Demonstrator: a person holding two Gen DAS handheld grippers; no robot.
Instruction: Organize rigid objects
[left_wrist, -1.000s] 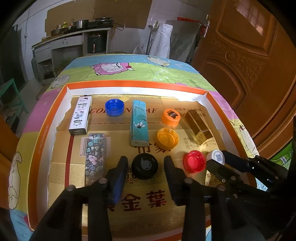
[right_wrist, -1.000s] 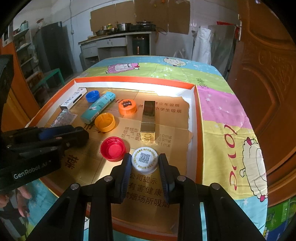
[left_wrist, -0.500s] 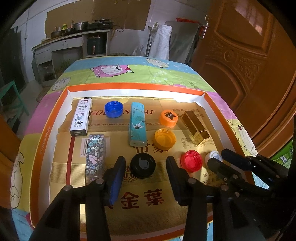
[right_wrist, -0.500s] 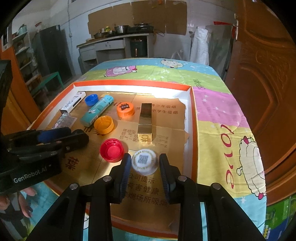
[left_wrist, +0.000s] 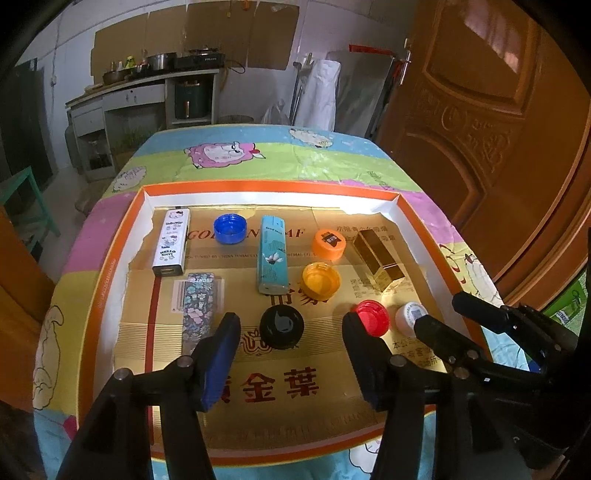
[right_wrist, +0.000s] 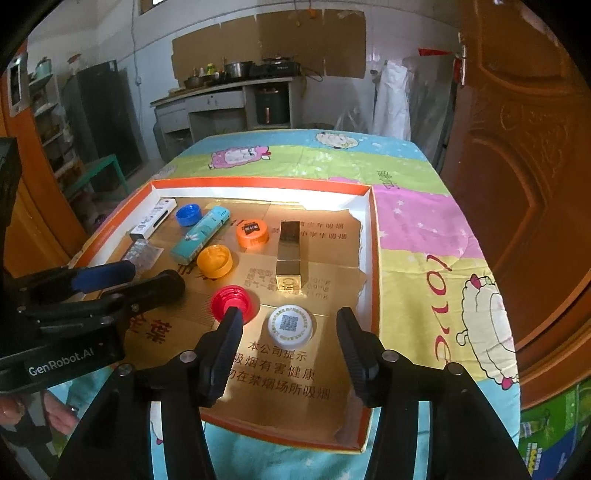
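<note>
Jaws of both grippers wide, empty; black cap and white cap look placed; I judge sorting nearly done.

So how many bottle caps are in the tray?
6: blue far left, orange and yellow mid, black, red, white nearest.
</note>
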